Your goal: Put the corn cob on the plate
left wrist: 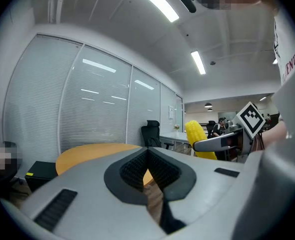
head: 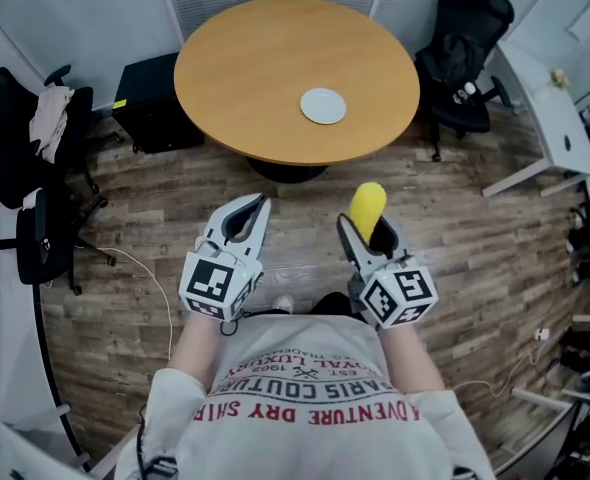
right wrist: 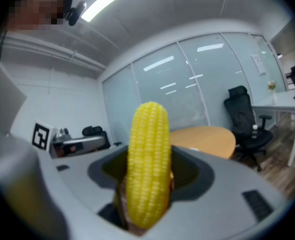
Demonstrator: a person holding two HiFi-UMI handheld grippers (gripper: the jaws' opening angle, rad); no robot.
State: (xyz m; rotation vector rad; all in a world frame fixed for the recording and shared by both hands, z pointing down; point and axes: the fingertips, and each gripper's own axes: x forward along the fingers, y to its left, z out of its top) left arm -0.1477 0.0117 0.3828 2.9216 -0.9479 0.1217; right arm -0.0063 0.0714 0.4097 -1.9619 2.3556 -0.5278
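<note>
Plate (head: 323,106), alone on round table (head: 235,68); office chairs (head: 467,48) beside. Right gripper (head: 368,230) clamps corn cob (head: 367,203) upright; left gripper (head: 261,208) clenched, nothing between jaws.

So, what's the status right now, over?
Right gripper shut on corn cob. Left gripper shut, empty. Plate bare on round table ahead, not yet reached. Nothing in the way.

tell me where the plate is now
In the head view the plate lies on the round table, slightly right of its middle, beyond the right gripper holding the corn cob.
</note>
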